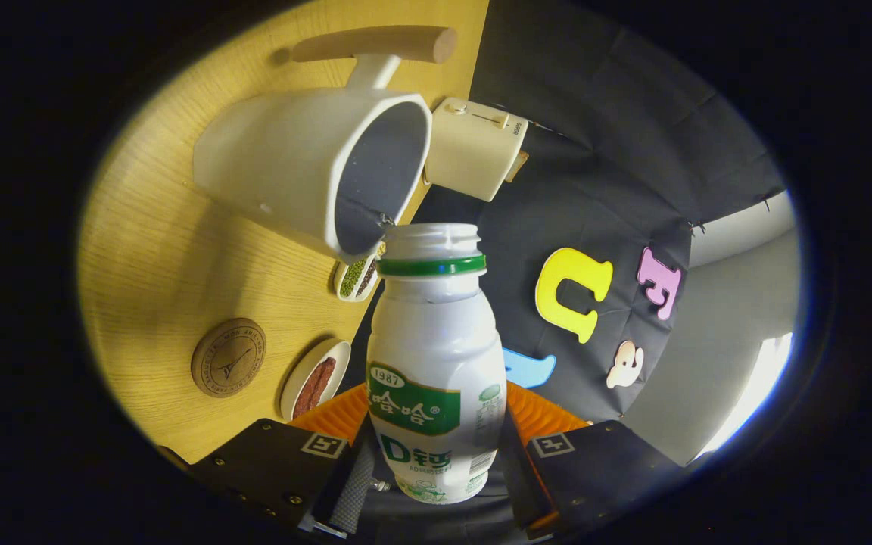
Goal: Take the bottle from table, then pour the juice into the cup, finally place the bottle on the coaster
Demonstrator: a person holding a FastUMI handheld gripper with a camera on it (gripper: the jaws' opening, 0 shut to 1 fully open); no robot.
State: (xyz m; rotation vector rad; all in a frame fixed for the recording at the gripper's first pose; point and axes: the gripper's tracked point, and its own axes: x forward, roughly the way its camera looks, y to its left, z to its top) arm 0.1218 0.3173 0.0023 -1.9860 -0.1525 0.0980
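Gripper view: bench [163, 250] runs tilted across the frame, so the tongs [436, 462] are rolled well over to one side. Tongs pinch the bottle [436, 356] low on its body, one finger pressing each side. Bottle is uncapped, with a green ring under the neck; its mouth sits just beside the lower rim of the cup [315, 166], touching or nearly so, can't tell which. Cup is white with a grey inside, and its opening faces the bottle.

Around it: a wooden handle on a white stem [375, 49] beyond the cup; a cream toaster [474, 147] just beside the cup rim at the bench edge; a small dish of green and dark beans [356, 278] between cup and bottle neck, partly hidden by both; a dish of reddish stuff [315, 382] near the bench edge, just ahead of the fingers. Round wooden coaster [228, 357] lies beside that dish, apart from the cup, nothing on it.

Bottle label is green and white; "1987" and a large "D" are readable. Coaster has engraved ring text, too small to read.
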